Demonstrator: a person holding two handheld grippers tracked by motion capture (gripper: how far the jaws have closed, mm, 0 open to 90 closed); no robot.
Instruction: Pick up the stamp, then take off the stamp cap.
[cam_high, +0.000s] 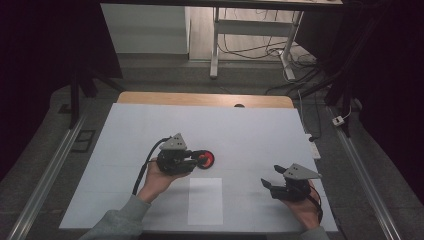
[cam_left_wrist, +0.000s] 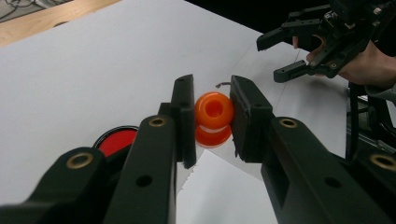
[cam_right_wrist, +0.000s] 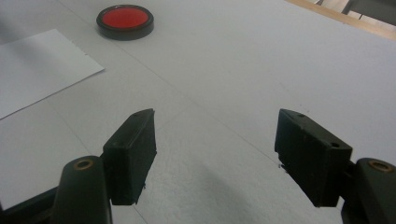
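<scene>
Over on the left of the high view: left gripper held low above the white table cover, forearm in a grey sleeve rising from the bottom edge, cable trailing back toward the wrist. Clamped between its jaws, an orange spool-shaped piece, seen clearly in the left gripper view: rounded top with a hole in it, narrower waist, wider base. Jaws closed in tight on both flanks of that piece, pads touching it. Lifted or resting on the cover? Hard to tell from here. Just beside and below the left jaw, a round black dish with a red centre, sitting flat on the cover; same dish in the high view right at the gripper's tip, and at the top left of the right gripper view.

Moving to the middle: a white sheet of paper lying flat near the front edge, between the two hands, its torn edge showing just below the held piece in the left gripper view.

On to the right: right gripper held in the other hand, well apart from the dish. Jaws spread wide, nothing between them, just bare cover beneath in the right gripper view.
</scene>
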